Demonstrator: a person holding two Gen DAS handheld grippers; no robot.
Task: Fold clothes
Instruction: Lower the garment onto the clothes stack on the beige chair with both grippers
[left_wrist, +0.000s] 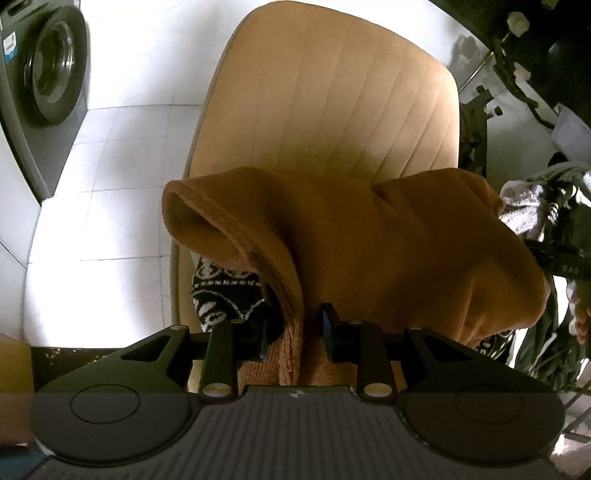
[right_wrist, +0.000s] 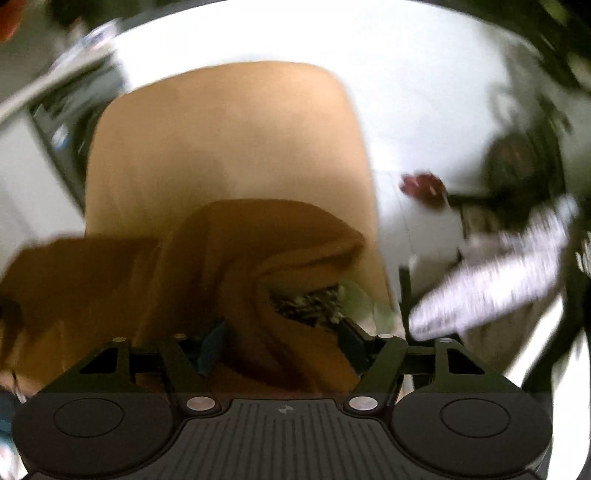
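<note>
- Brown knit, one garment: the sweater (left_wrist: 388, 251) lies draped over the seat of the tan chair (left_wrist: 332, 92), just ahead of my fingers in both views.
- My left gripper (left_wrist: 295, 328) has its fingers narrowed on a ribbed fold of the sweater; the cloth fills the gap between them and hangs toward the camera.
- My right gripper (right_wrist: 277, 343) has its fingers set wider, with a thick roll of the same sweater (right_wrist: 258, 251) bunched between them. That view is smeared, so I cannot tell whether the fingers actually press the cloth.
- Only the left view gives me a sharp look at the open cuff or hem to the left of the fingers, and at the one washing machine (left_wrist: 48, 74) far off to the left on the white tiled floor (left_wrist: 110, 184).
- Only the right view shows a white blurred cloth (right_wrist: 491, 277) off to the right of the fingers, and something small and red (right_wrist: 421, 184) beyond it; too blurred to name.
- One black-and-white patterned cloth (left_wrist: 225, 291) sits under the sweater, peeking out left of the left fingers; it also shows beneath the fold in the right view (right_wrist: 310, 302).
- Dark clutter and a grey rumpled cloth (left_wrist: 524, 210) crowd the right edge, beside the chair.
</note>
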